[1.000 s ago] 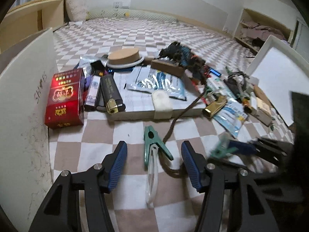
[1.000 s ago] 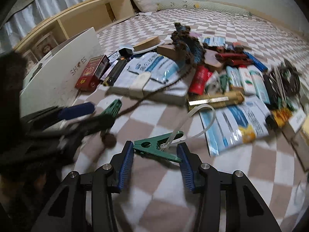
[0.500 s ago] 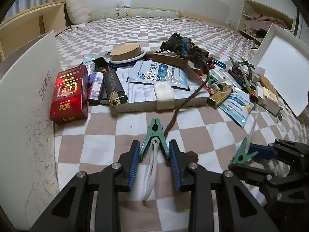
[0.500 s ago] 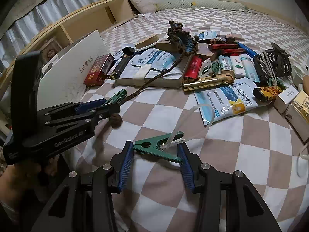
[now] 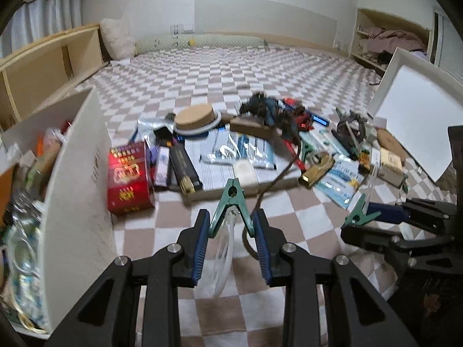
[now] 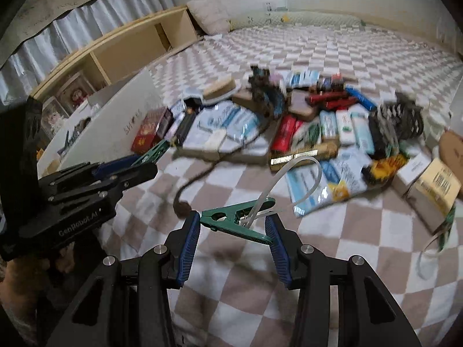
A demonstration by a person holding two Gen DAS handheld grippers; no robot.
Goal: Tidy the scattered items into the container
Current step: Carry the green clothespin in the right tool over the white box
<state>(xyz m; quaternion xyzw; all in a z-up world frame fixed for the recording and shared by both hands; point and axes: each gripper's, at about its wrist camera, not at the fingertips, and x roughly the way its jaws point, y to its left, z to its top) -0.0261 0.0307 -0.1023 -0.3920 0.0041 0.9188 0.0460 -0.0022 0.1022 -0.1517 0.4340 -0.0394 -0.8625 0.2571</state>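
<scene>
My left gripper (image 5: 231,237) is shut on a green clip (image 5: 230,202) with a clear plastic strip (image 5: 222,260) hanging from it, held above the checkered bed. My right gripper (image 6: 233,240) is shut on a second green clip (image 6: 237,224) that carries a white strap loop (image 6: 301,173). The white box (image 5: 78,179) stands at the left in the left wrist view, with several items inside; it also shows in the right wrist view (image 6: 115,127). The left gripper (image 6: 139,162) and the right gripper (image 5: 361,214) each show in the other's view.
Scattered items lie ahead: a red cigarette pack (image 5: 128,176), a black lighter (image 5: 185,170), a cork lid (image 5: 196,117), blue-white packets (image 5: 243,150), a gold comb (image 6: 303,151), a brown cord (image 6: 202,173). A white box lid (image 5: 413,110) leans at the right. Wooden shelves (image 6: 115,49) stand along the far side.
Both grippers have lifted with their clips off the bed. The left gripper closed on its clip during the last second; the view now sits higher and shows inside the box.
</scene>
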